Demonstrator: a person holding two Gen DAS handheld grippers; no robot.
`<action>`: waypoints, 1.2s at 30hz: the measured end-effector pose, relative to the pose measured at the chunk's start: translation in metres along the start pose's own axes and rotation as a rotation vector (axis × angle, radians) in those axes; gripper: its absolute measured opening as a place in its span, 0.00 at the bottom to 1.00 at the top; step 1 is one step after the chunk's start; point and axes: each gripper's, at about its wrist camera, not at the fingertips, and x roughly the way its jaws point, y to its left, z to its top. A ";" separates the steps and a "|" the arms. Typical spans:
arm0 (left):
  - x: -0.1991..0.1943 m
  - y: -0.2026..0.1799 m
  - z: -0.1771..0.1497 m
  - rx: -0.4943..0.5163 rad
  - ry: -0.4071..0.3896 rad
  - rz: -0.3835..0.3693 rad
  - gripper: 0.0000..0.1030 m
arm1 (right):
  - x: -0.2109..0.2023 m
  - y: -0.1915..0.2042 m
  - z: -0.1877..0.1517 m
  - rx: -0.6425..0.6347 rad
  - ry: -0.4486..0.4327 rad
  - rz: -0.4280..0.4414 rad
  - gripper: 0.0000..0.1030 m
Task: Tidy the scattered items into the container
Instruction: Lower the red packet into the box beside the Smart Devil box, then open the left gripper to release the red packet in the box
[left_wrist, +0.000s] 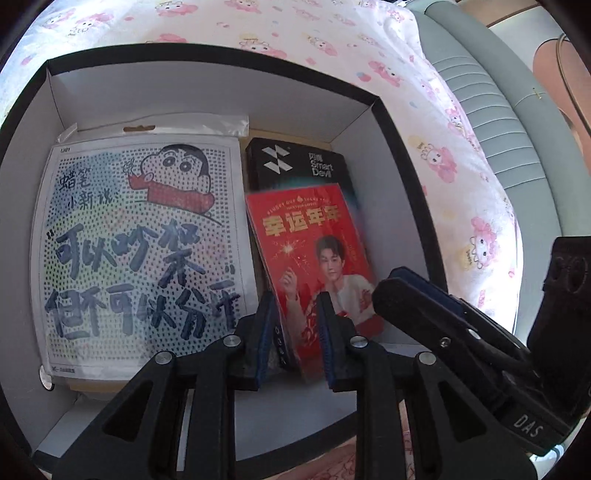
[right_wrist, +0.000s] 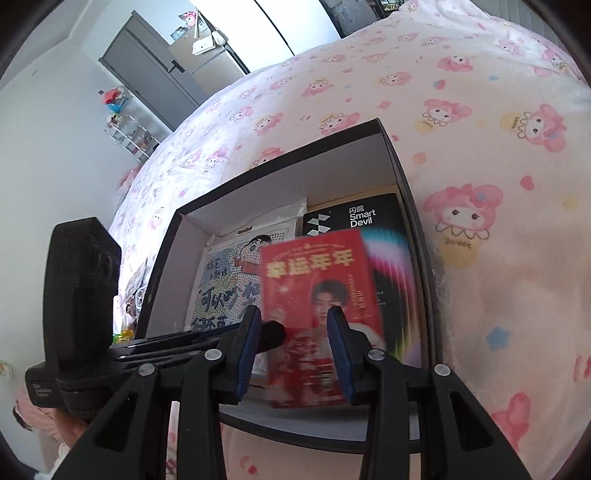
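Red card packet being lowered into box, pinched by left gripper and right gripper; next: releasing beside cartoon sheet.

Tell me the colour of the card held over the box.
The card is red with yellow lettering and a person's portrait; clearest in the left wrist view.

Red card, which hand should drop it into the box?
Left. The left gripper pinches the red card, already over the open box, above a black packet. The right gripper only seems to meet the card's corner from the side.
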 end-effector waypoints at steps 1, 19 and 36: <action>-0.001 0.001 -0.001 -0.006 -0.005 0.007 0.20 | 0.001 0.003 -0.001 -0.016 -0.002 -0.026 0.33; 0.025 -0.015 0.020 0.081 0.048 0.283 0.20 | 0.023 0.006 -0.012 -0.089 0.086 -0.151 0.33; 0.025 -0.006 0.003 0.002 0.134 -0.038 0.20 | 0.043 0.008 -0.017 -0.096 0.153 -0.181 0.33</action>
